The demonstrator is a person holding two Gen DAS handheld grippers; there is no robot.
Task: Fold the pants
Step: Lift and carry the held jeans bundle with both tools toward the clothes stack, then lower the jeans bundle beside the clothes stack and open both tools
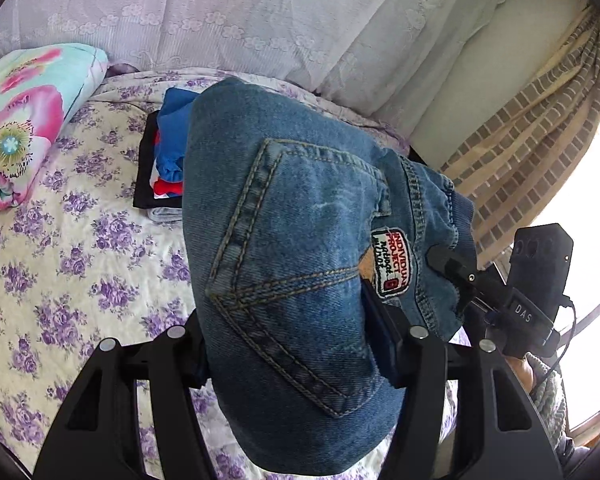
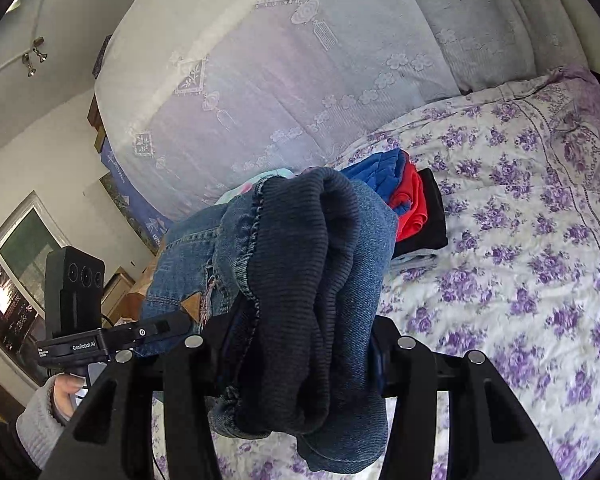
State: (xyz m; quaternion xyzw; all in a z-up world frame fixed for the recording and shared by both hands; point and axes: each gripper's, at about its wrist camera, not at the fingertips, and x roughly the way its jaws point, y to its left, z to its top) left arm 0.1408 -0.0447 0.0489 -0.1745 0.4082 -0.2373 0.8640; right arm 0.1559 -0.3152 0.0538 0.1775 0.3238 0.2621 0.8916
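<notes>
While both claws hold the jeans bunched in the air above the bed, the main risk is an uneven drop. The left claw is clamped on the denim by the back pocket; the right claw is clamped on the ribbed waistband. Should either grip slip off the thick wad, the pants may sag, twist, or land across the stack of folded clothes nearby and spoil it.
</notes>
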